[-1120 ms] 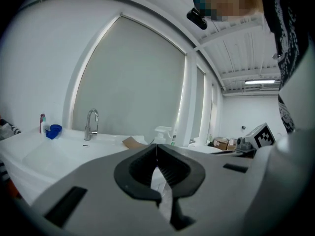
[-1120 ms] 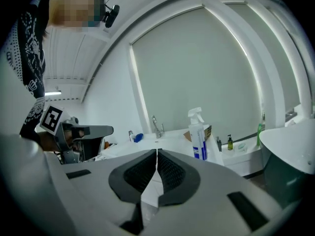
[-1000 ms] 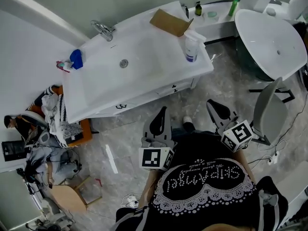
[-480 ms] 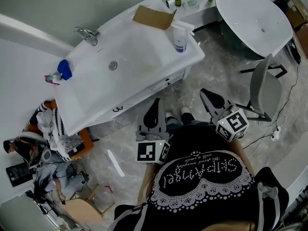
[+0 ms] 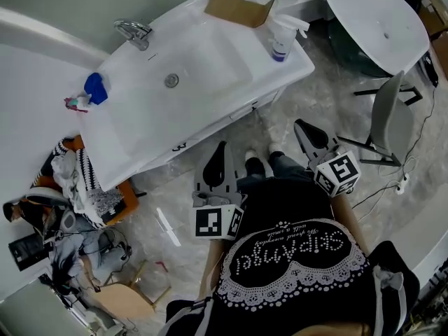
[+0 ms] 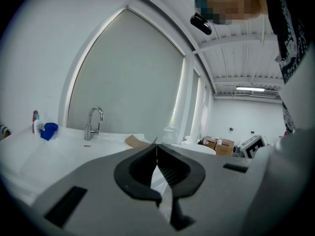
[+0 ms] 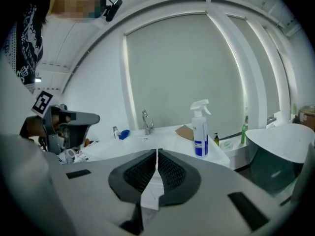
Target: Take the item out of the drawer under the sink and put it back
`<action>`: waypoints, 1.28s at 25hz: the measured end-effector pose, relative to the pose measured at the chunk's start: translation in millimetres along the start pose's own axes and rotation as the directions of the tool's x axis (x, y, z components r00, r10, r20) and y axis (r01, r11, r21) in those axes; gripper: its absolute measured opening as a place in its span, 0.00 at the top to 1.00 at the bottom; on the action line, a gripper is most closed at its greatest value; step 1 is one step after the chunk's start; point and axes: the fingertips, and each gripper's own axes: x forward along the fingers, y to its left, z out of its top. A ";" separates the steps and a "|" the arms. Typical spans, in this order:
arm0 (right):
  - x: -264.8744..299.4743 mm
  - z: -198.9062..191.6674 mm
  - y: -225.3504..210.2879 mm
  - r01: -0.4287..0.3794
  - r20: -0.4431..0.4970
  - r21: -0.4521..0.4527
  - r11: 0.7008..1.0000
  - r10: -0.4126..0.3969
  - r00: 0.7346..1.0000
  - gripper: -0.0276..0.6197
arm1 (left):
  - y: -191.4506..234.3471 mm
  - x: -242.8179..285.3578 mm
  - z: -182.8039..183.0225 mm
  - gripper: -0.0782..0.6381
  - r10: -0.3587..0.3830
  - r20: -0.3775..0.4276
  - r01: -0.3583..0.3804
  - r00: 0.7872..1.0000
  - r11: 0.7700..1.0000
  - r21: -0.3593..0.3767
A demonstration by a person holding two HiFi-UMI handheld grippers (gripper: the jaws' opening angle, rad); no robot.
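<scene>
Closer to the sink [image 5: 203, 61] than before, left claw [image 5: 220, 149] and right claw [image 5: 302, 126], both pressed together empty, face the shut drawer [image 5: 204, 134].

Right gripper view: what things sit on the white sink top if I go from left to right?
Blue object → faucet → cardboard piece → spray bottle

Grey marbled floor [image 5: 302, 98], white walls [image 5: 35, 82], arched window [image 6: 123, 82] with drawn blind, grey chair [image 5: 387, 117] beside white oval tub [image 5: 378, 19], ceiling strip light [image 6: 250, 89]
</scene>
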 end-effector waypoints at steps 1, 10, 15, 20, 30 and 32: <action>6.2 -10.6 -1.8 0.008 -0.019 -0.005 1.000 -0.008 1.000 0.93 | 4.5 -5.1 -3.7 0.88 0.005 -0.008 -0.006 1.000 1.000 -0.006; 92.7 -102.6 -6.3 0.027 -0.118 -0.049 0.998 -0.033 0.992 0.92 | 25.3 -4.9 -26.4 0.88 -0.020 -0.046 0.019 0.999 1.000 -0.017; 135.2 -160.7 -22.5 0.040 -0.191 -0.040 0.998 -0.047 0.980 0.81 | 9.6 4.8 -53.1 0.88 -0.124 -0.090 0.117 0.988 0.990 -0.073; 166.1 -218.7 -46.8 0.089 -0.270 -0.031 0.996 -0.094 0.958 0.80 | -7.7 6.8 -74.5 0.88 -0.212 -0.142 0.197 0.967 0.974 -0.112; 229.3 -287.8 -69.1 0.087 -0.330 0.020 0.996 -0.076 0.941 0.77 | -13.4 30.0 -126.4 0.88 -0.262 -0.211 0.238 0.942 0.962 -0.132; 238.2 -298.5 -70.8 0.091 -0.334 0.044 0.995 -0.072 0.940 0.77 | -17.8 31.6 -135.4 0.88 -0.287 -0.218 0.255 0.933 0.954 -0.160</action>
